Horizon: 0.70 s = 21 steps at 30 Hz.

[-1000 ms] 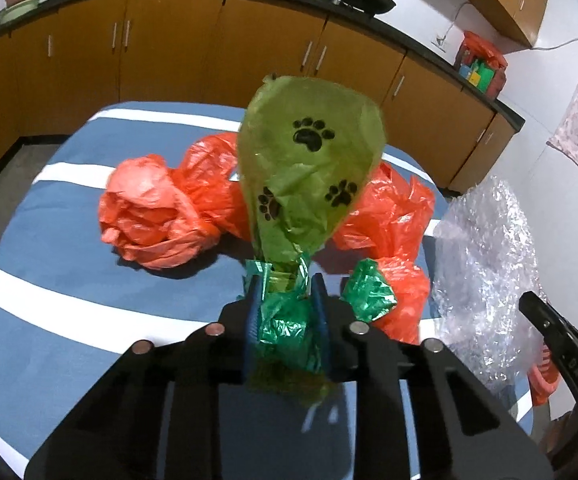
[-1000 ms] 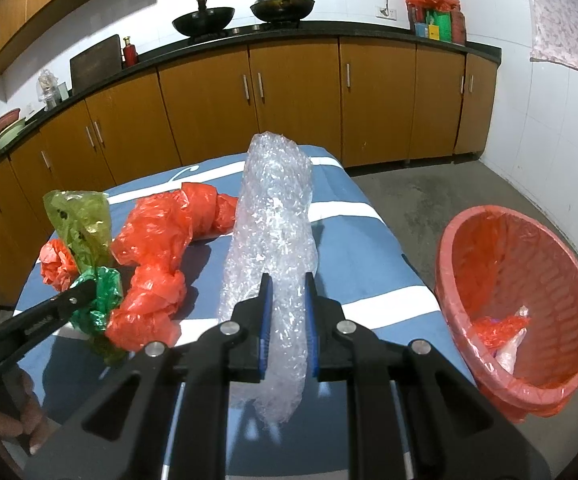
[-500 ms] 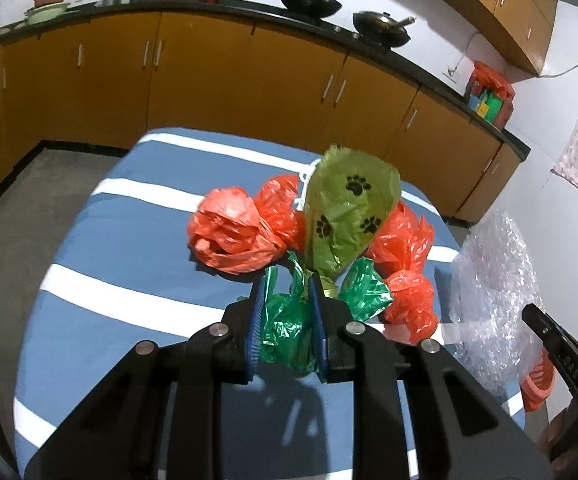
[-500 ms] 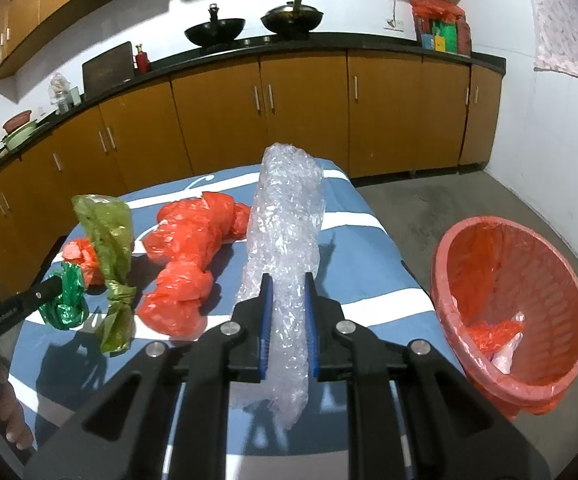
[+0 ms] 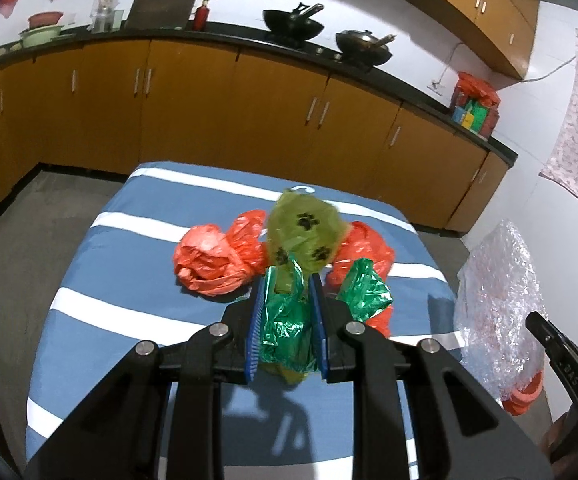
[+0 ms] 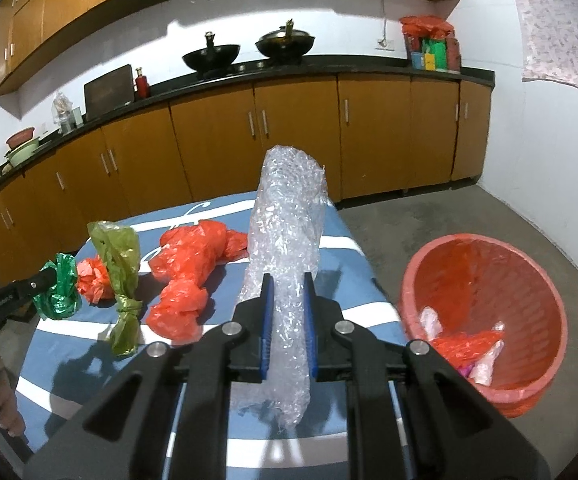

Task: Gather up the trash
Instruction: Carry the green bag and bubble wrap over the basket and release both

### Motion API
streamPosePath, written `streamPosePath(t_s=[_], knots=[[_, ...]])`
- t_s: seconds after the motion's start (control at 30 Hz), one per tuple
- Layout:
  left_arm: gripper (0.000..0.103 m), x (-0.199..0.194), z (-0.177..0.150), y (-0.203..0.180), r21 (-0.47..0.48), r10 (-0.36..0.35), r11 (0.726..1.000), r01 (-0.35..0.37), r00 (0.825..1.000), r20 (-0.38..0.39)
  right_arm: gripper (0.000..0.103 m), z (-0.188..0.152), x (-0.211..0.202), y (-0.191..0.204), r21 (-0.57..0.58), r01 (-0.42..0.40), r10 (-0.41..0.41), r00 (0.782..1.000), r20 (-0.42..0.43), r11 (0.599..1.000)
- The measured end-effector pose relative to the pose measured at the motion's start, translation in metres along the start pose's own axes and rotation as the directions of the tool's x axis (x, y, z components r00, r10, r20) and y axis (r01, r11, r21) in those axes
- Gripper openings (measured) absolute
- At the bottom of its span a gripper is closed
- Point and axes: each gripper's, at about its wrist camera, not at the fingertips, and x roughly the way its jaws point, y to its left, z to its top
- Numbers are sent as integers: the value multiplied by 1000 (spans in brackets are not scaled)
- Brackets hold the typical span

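Nearest in the right wrist view, the right gripper is seen clamped tightly on a roll of bubble wrap, which rises above the blue pads and also hangs crumpled below them. In the left wrist view, the left gripper is closed, with a narrow gap, on a shiny green plastic bag; an olive-green bag printed with black paw prints is bunched together with it and stands up beyond the fingertips. The knotted lower tail of that olive bag is shown only in the right wrist view, hanging above the table.

Some pale lettering is carried on the black finger of the left gripper as seen from the right wrist camera, but it cannot be read with confidence.

Beyond the grippers, two crumpled orange-red plastic bags are left lying on the blue, white-striped tablecloth. A red plastic basket stands on the floor just beside the table's right edge; it is lined in red and holds some scraps, and is seen fully only from the right wrist camera.

Farthest back, orange-brown cabinets under a black counter are seen, with two woks on top.
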Motion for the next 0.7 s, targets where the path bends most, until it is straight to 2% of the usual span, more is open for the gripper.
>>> streamPosePath(t_s=[0.43,0.7], knots=[[22,3,2,-65,79,-79,994,79,997,5,15,3,-21,-59,51,93,-95,995,37,994],[22,18,-6,-126,153,-160,975,163,987,-30,15,2,-29,-109,81,188,-192,980,50,979]])
